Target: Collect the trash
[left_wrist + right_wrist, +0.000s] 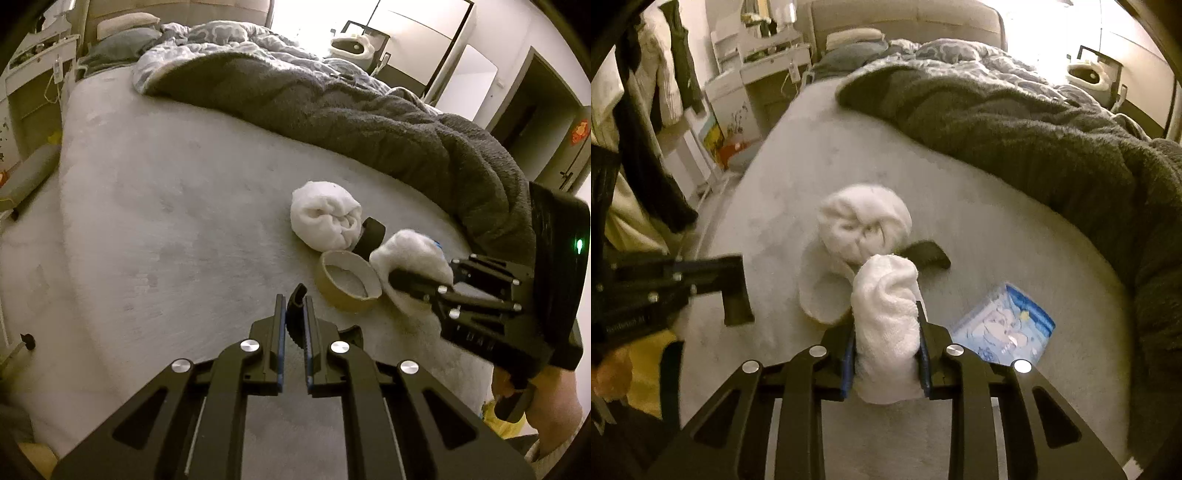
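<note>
Here, trash is lying on a grey bed (147,221) in a cluttered bedroom.
Near its foot edge, left gripper (294,314) fingers are pinching a black scrap (295,306); right gripper (886,325) fingers are clamping a white wad (886,314) beside a tape roll (347,280).

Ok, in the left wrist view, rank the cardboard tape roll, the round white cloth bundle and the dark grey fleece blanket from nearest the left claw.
1. Cardboard tape roll, just right of claw.
2. Round white cloth bundle, beyond it.
3. Dark grey fleece blanket, far right.
</note>
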The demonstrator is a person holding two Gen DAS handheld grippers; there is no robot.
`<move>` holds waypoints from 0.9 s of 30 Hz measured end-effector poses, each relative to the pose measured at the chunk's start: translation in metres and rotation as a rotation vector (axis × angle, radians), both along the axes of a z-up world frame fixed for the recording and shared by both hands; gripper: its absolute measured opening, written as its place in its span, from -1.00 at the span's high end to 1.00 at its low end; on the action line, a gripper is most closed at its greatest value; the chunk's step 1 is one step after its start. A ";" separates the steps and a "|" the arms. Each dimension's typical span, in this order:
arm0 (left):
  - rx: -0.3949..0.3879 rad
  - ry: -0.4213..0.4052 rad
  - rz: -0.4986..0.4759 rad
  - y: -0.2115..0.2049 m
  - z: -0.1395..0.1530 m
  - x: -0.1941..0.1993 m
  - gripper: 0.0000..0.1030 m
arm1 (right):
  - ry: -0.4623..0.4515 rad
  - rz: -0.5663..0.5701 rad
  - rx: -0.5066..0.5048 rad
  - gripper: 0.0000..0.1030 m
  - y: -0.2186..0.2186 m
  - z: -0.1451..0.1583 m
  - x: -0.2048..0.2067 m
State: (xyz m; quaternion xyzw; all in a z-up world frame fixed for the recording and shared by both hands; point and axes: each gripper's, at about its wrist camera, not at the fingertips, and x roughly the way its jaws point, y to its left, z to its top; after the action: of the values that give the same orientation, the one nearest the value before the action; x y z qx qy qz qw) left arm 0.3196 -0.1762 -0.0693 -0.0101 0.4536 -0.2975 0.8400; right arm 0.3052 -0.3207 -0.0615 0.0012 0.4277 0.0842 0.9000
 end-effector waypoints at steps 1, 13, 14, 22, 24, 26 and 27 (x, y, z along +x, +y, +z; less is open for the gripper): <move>0.000 -0.004 0.003 0.002 0.002 -0.001 0.82 | -0.013 -0.002 -0.003 0.48 0.003 0.004 0.000; 0.057 -0.056 0.059 0.055 0.009 -0.022 0.82 | -0.159 -0.009 -0.018 0.48 0.044 0.045 -0.004; 0.063 -0.058 0.067 0.061 0.009 -0.023 0.82 | -0.162 0.004 -0.009 0.48 0.050 0.047 -0.004; 0.069 -0.025 0.147 0.111 -0.002 -0.038 0.82 | -0.170 0.107 0.065 0.48 0.096 0.051 -0.013; 0.080 -0.024 0.160 0.122 -0.004 -0.043 0.82 | -0.153 0.126 0.087 0.48 0.107 0.046 -0.014; 0.095 -0.019 0.181 0.135 -0.009 -0.050 0.82 | -0.142 0.149 0.112 0.48 0.119 0.043 -0.015; 0.101 -0.015 0.194 0.141 -0.011 -0.053 0.82 | -0.141 0.156 0.116 0.48 0.124 0.043 -0.016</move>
State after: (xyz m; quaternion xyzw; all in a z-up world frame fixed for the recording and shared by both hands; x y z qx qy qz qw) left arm 0.2667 -0.0349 -0.0806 -0.0095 0.4586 -0.1915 0.8677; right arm 0.2891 -0.1965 -0.0184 0.0143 0.3566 0.1785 0.9170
